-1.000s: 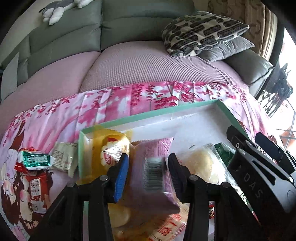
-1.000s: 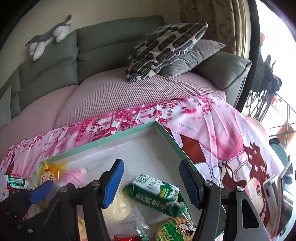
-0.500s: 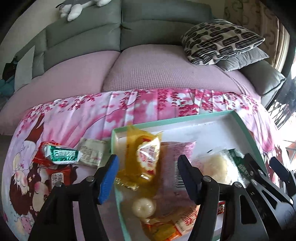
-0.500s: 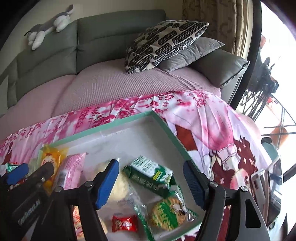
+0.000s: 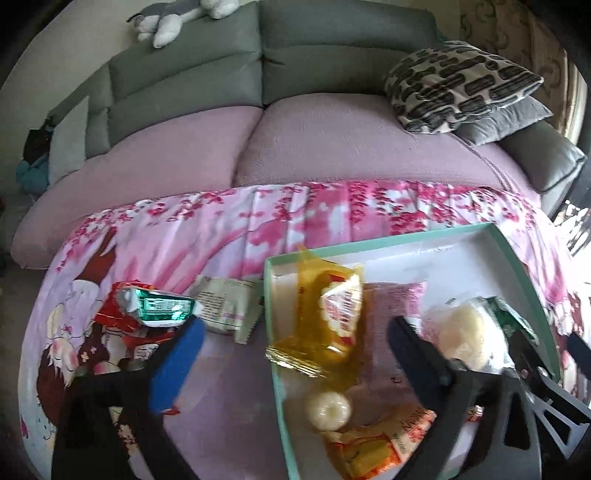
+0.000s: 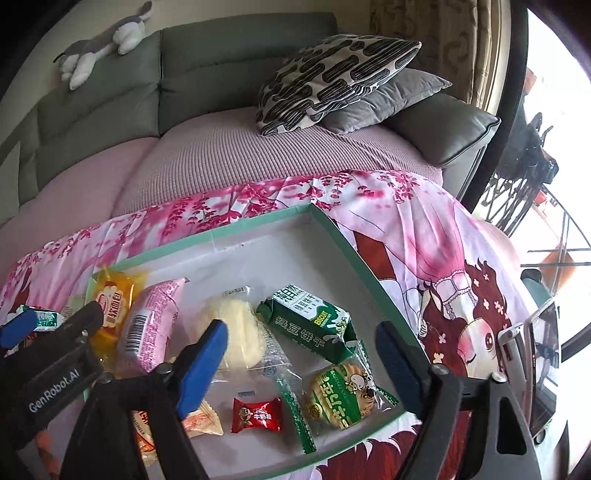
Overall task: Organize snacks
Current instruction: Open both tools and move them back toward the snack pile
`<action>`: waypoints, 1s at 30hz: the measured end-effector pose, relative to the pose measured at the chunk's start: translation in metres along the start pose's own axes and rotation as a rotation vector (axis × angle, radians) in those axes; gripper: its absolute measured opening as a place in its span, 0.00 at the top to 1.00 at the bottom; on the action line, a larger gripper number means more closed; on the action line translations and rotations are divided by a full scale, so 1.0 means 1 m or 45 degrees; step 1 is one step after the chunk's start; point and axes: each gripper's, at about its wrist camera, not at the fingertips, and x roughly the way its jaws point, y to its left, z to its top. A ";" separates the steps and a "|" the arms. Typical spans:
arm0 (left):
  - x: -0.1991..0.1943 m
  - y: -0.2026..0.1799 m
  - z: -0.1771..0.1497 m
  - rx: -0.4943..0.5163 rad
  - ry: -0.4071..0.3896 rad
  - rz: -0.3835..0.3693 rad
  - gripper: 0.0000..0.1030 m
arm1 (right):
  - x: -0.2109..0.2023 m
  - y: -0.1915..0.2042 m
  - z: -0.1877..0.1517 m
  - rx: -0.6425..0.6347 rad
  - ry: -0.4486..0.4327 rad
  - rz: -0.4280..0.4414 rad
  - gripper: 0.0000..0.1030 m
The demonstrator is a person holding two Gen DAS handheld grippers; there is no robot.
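Note:
A green-rimmed white box lies on the pink cloth and holds several snacks: a yellow pack, a pink pack, a clear pack with a pale bun, a green biscuit pack and a red candy. Left of the box lie a green-and-white pack, a red pack and a beige pack. My left gripper is open and empty above the box's left edge. My right gripper is open and empty above the box.
A grey sofa with a pink seat cover stands behind the cloth. Patterned and grey pillows lie at its right end. A plush toy sits on the backrest. A phone on a stand is at the right.
My left gripper let go of the pink pack, which now lies in the box, then opened wide and pulled back to the left. My right gripper also drew back.

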 end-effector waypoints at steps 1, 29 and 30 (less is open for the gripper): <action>0.001 0.002 0.000 -0.009 0.002 0.012 0.00 | 0.000 0.001 0.000 0.000 -0.003 -0.003 0.01; -0.031 0.038 -0.026 -0.076 -0.049 0.024 0.00 | -0.037 0.018 -0.008 -0.033 -0.048 0.050 0.00; -0.034 0.040 -0.028 -0.070 -0.054 0.033 0.00 | -0.040 0.020 -0.009 -0.046 -0.058 0.051 0.00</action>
